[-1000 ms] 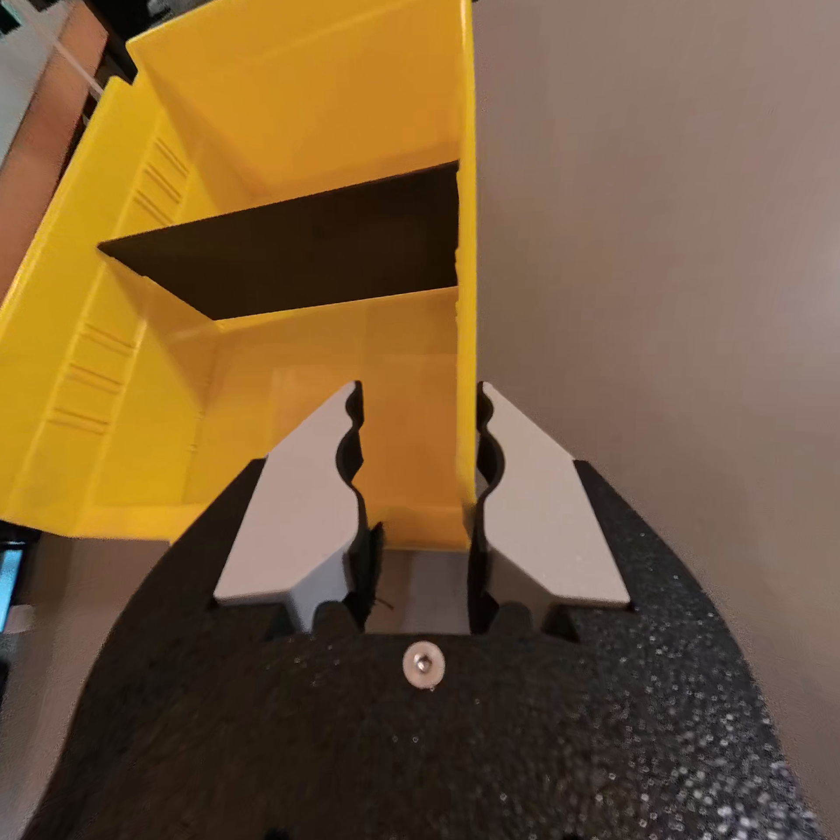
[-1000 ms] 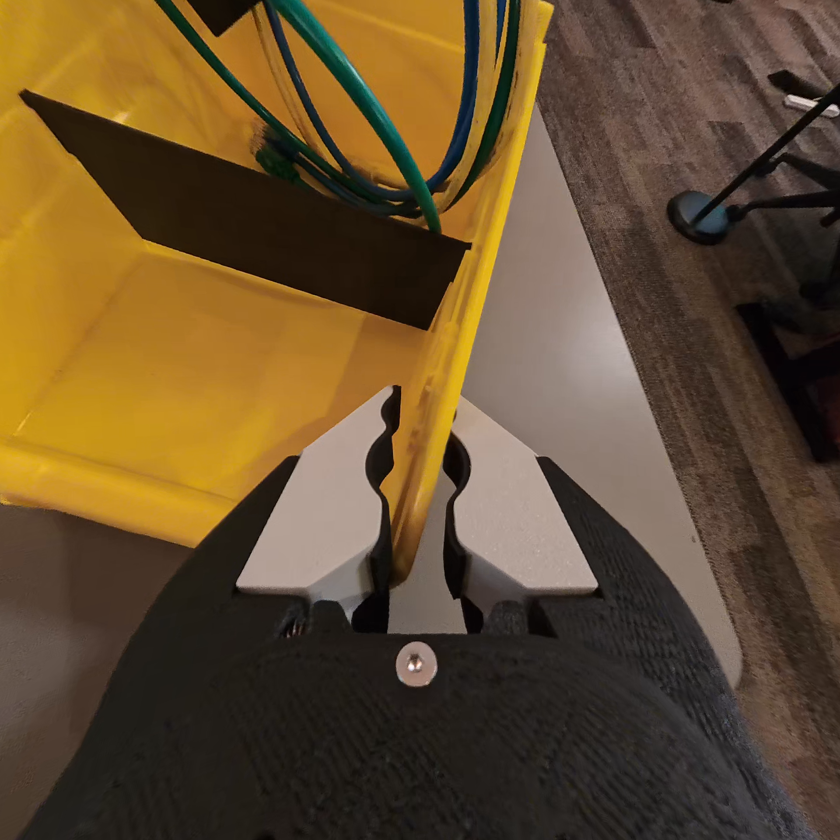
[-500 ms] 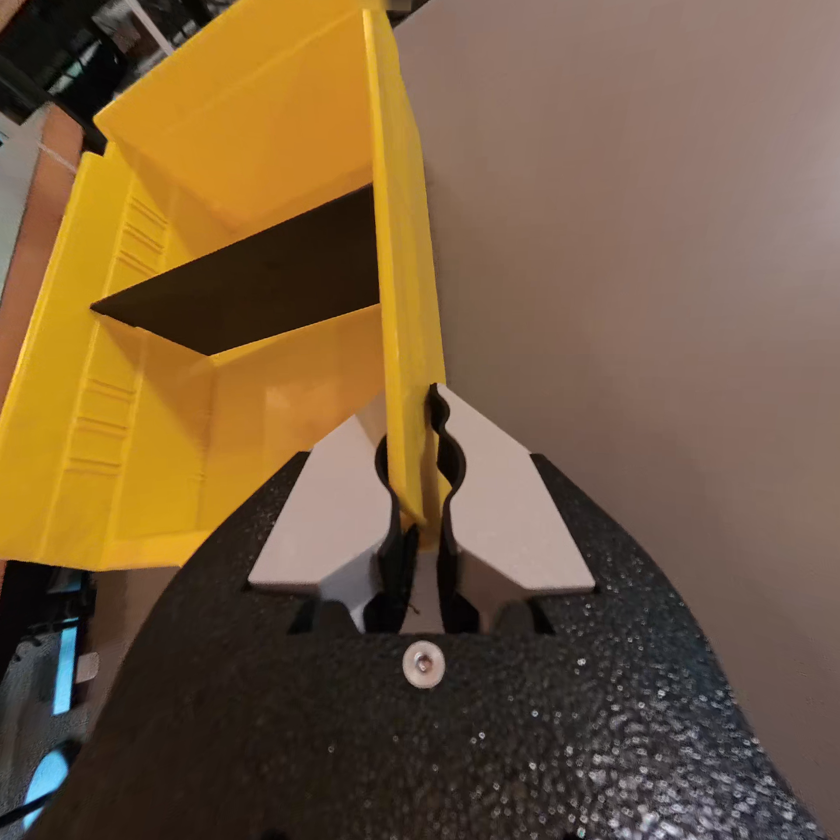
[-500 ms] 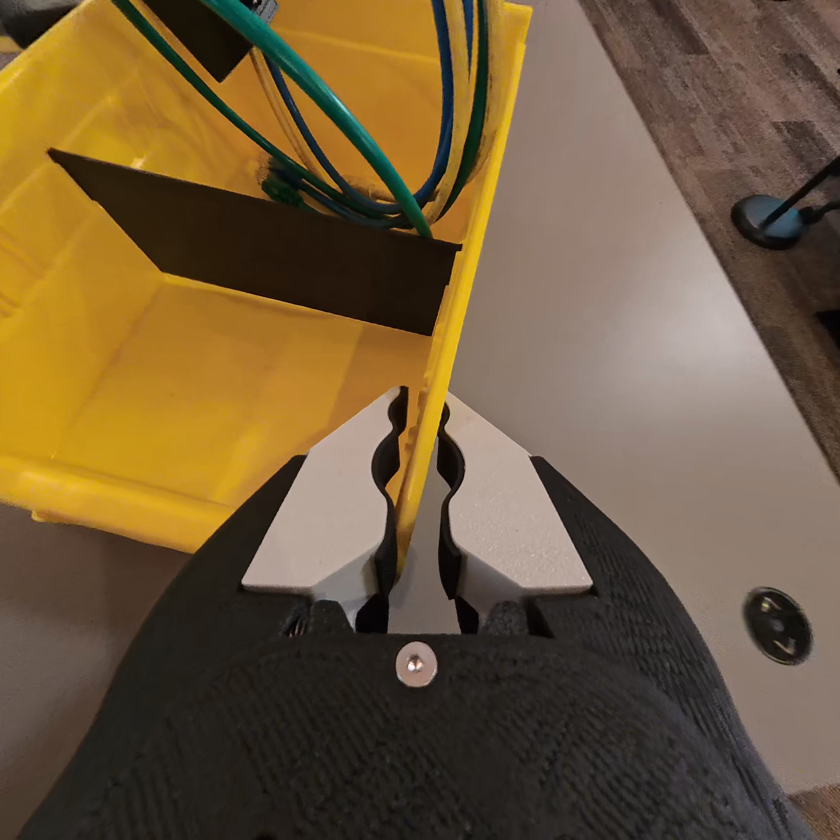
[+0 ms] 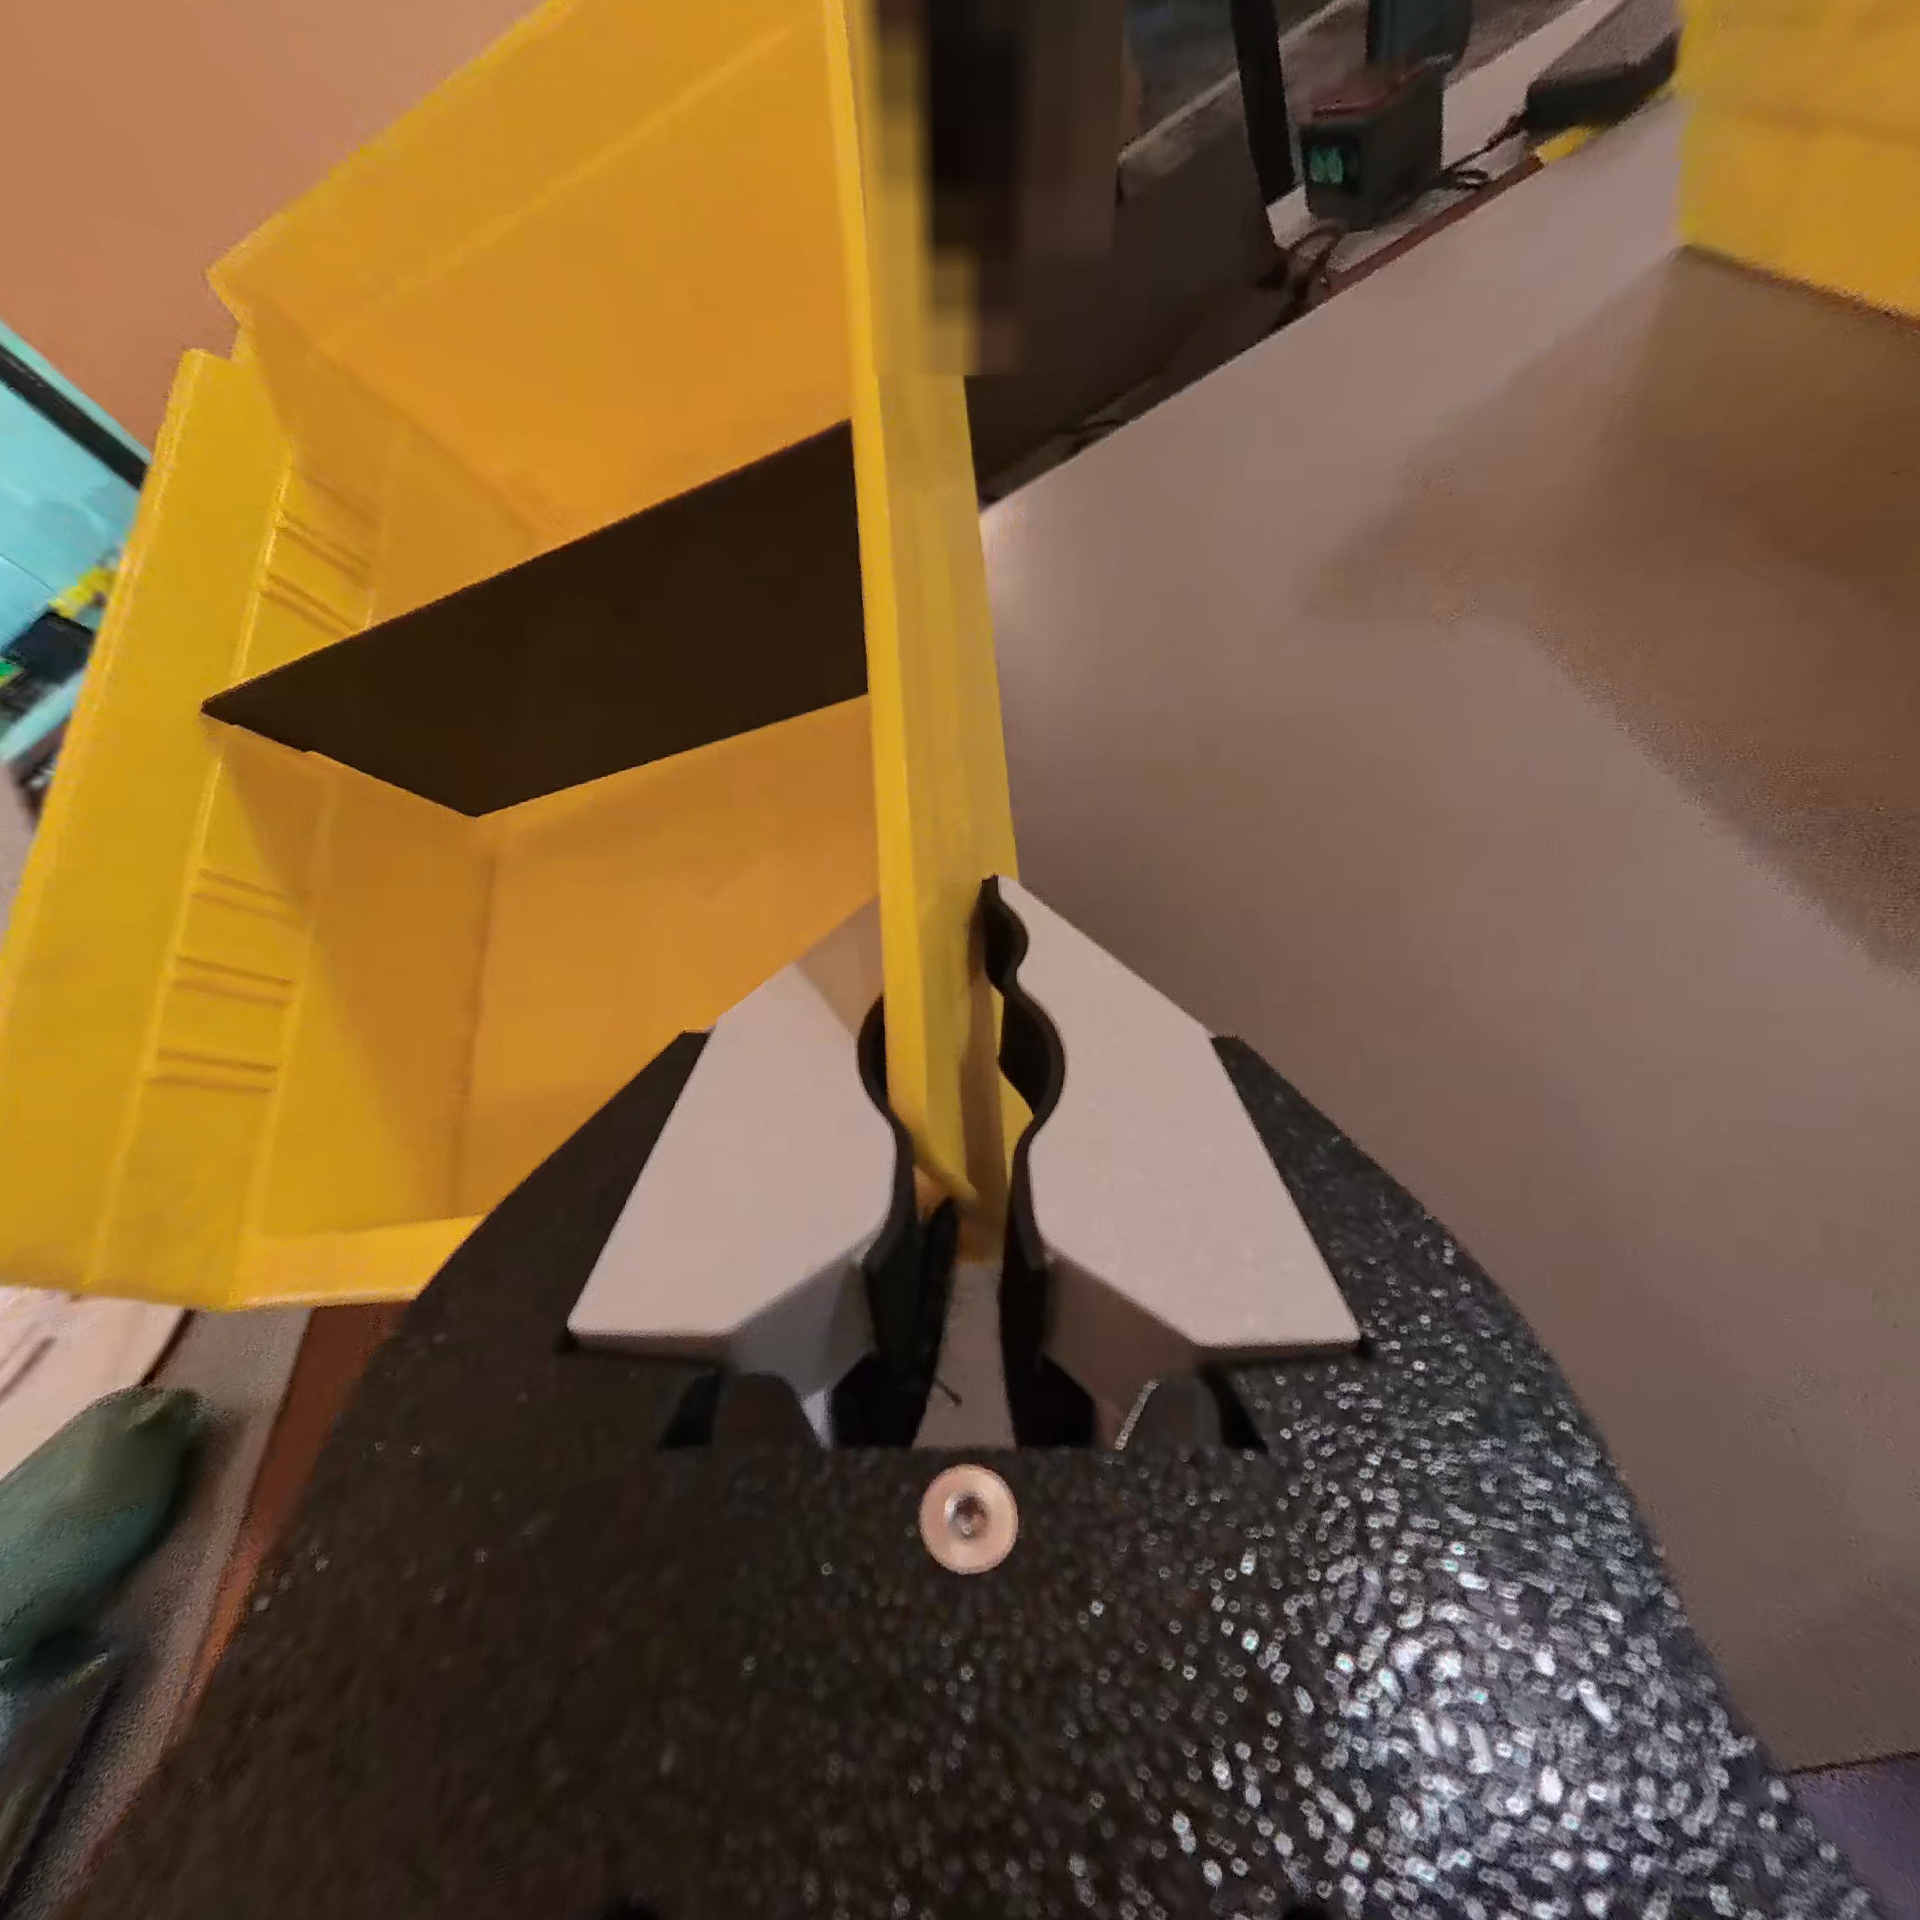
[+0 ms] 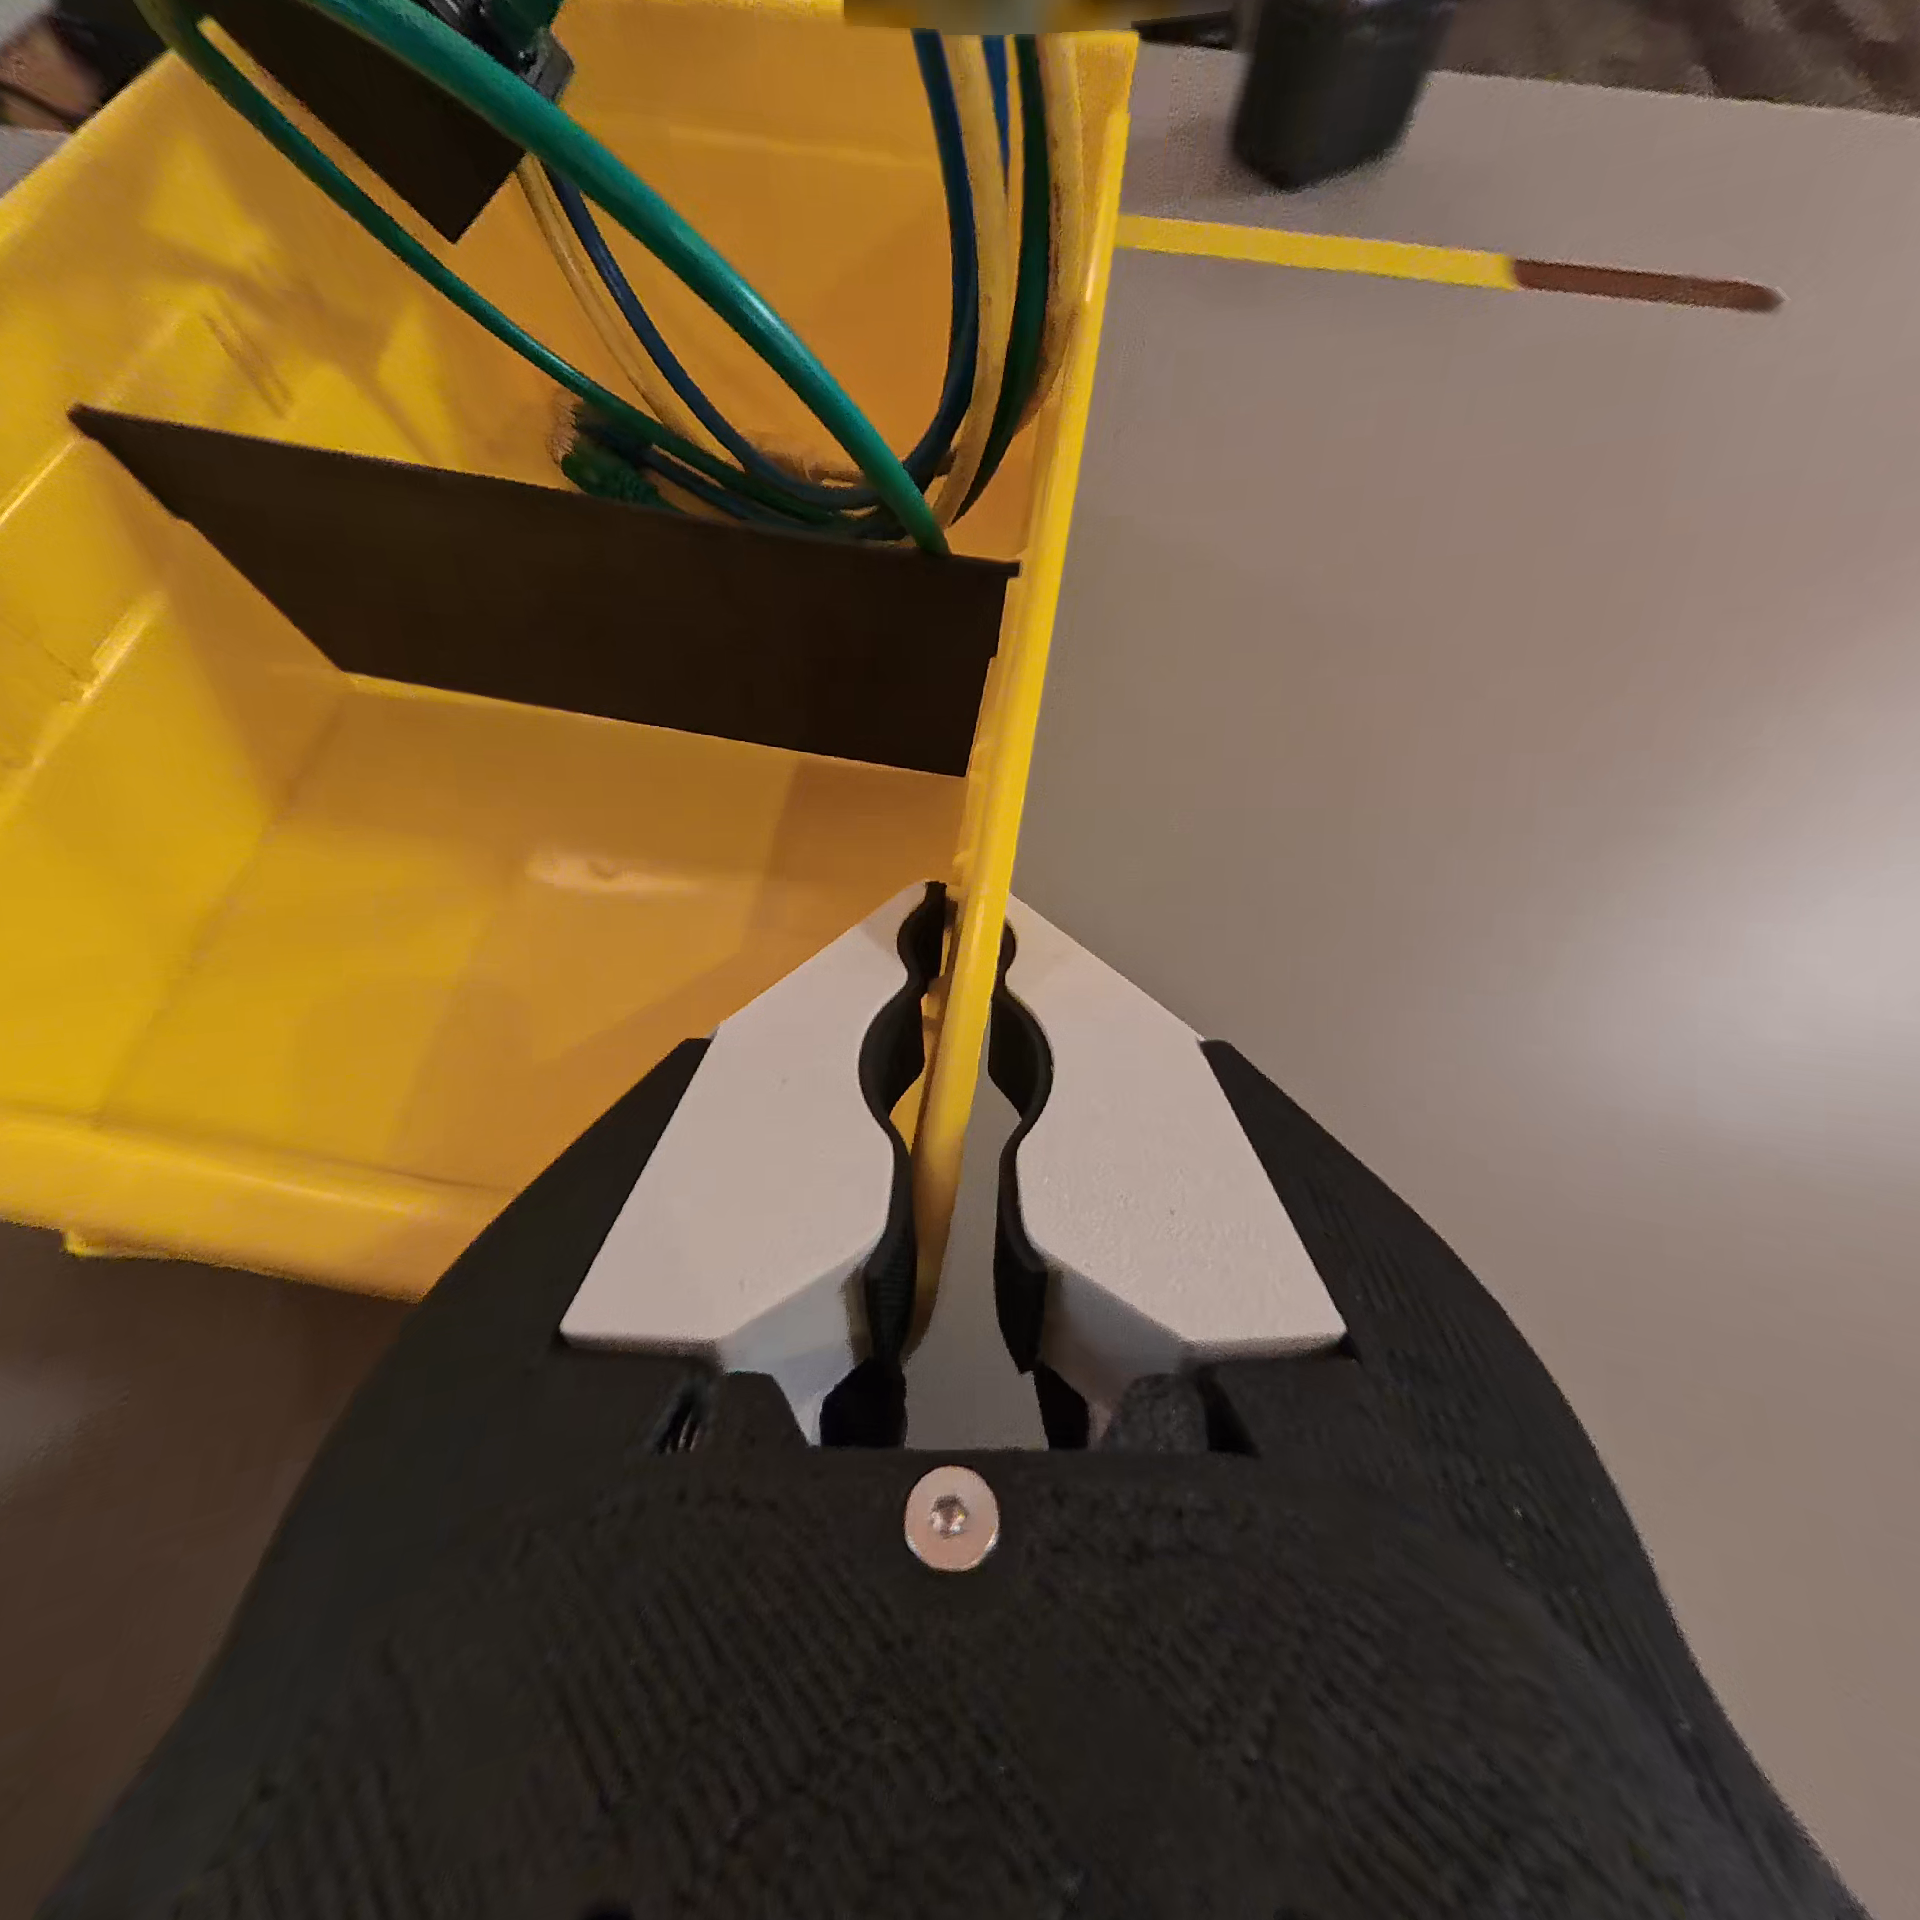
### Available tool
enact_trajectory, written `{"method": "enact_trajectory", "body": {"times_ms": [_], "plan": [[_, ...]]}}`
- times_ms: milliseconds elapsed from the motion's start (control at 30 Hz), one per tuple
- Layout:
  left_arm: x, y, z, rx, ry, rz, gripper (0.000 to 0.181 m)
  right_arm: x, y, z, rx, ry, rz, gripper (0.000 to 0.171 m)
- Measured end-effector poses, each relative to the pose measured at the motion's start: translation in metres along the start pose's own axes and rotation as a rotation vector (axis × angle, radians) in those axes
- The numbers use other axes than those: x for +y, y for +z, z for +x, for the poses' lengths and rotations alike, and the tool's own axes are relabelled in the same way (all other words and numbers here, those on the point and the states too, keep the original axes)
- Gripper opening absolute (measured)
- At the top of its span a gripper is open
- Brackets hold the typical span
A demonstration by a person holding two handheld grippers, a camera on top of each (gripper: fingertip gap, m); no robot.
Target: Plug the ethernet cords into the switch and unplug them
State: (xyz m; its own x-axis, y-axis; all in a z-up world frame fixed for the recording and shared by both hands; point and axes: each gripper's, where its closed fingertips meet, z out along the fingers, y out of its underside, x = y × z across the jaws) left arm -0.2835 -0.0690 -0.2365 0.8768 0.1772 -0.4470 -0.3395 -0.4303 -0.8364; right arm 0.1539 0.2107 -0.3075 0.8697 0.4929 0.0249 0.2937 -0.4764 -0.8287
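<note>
The left claw was clamped on a yellow plastic bin wall; the right claw pinched another bin wall. Looped green, blue and yellow ethernet cords lay behind a black divider, upper frame, above the smooth grey surface.

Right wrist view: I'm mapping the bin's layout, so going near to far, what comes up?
Right gripper → empty yellow plastic bin compartment → black flat divider panel → coiled green, blue and yellow ethernet cords.

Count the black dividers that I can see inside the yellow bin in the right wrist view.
2: one black divider spans the yellow bin just before the coiled ethernet cords; a second divider shows partly at the far top-left. More may be hidden.
</note>
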Motion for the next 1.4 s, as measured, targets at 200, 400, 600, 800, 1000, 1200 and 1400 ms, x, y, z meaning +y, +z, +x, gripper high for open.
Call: {"method": "enact_trajectory", "body": {"times_ms": [200,400,600,800,1000,1200,1400], "plan": [[-0.006,-0.017,-0.016,-0.027,-0.005,0.047,0.003,-0.019,0.022,-0.094,-0.136,-0.048,0.024,0.003],[-0.003,-0.022,-0.023,-0.042,-0.020,0.060,0.003,-0.031,0.029,-0.186,-0.250,-0.084,0.087,0.007],[-0.001,-0.029,-0.030,-0.064,-0.031,0.060,0.003,-0.035,0.021,-0.268,-0.397,-0.106,0.162,0.023],[-0.011,-0.039,-0.037,-0.107,-0.014,0.085,0.004,-0.033,0.003,-0.337,-0.652,-0.063,0.235,0.051],[-0.035,-0.051,-0.034,-0.139,0.018,0.151,0.003,-0.034,-0.028,-0.354,-0.883,-0.064,0.312,0.073],[-0.085,-0.047,-0.003,-0.073,0.042,0.245,0.003,-0.060,-0.039,-0.243,-0.692,-0.042,0.548,0.067],[-0.157,-0.032,0.080,0.143,0.090,0.374,0.004,-0.063,-0.031,-0.063,-0.254,-0.001,0.634,0.063]]}}
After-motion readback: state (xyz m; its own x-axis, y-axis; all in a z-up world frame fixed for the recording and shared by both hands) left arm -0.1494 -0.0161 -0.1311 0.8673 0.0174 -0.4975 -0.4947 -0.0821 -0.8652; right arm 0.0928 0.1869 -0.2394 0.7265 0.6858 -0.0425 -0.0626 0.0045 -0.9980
